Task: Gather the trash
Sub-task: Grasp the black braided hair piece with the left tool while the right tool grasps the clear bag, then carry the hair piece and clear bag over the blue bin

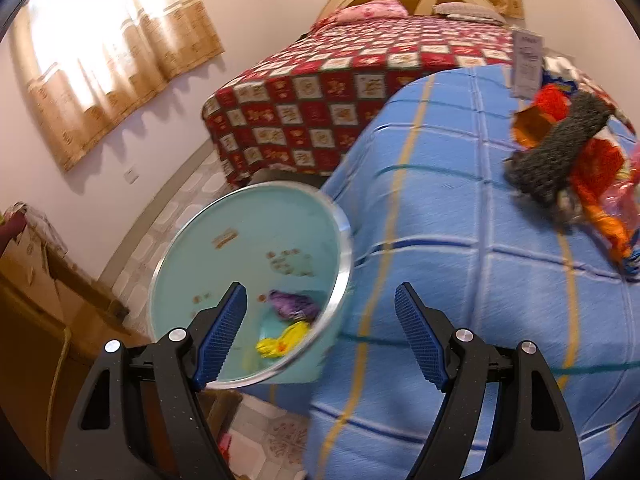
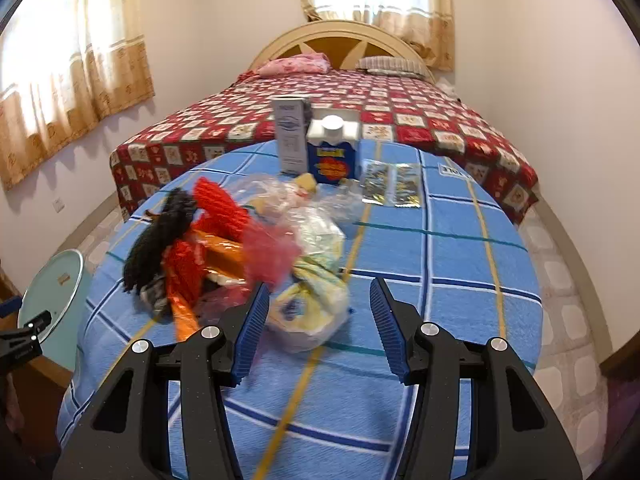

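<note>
A pale teal bin (image 1: 256, 240) with a metal rim stands on the floor beside the blue checked table cover (image 1: 460, 240); a purple wrapper (image 1: 292, 305) and a yellow wrapper (image 1: 282, 344) lie inside it. My left gripper (image 1: 320, 300) hangs open over the bin's rim and the table edge, nothing between its pads. In the right wrist view, a heap of trash lies on the cover: a clear plastic bag with yellowish contents (image 2: 316, 280), pink plastic (image 2: 268, 252), orange wrappers (image 2: 216, 256), red and black knitted pieces (image 2: 180, 232). My right gripper (image 2: 320, 294) is open just in front of the bag, empty.
A white carton (image 2: 291, 136), a blue box with a white cap (image 2: 332, 152) and shiny foil packets (image 2: 392, 184) stand farther back on the cover. Behind is a bed with a red checked spread (image 2: 400, 112). Cardboard boxes (image 1: 36, 272) sit left of the bin.
</note>
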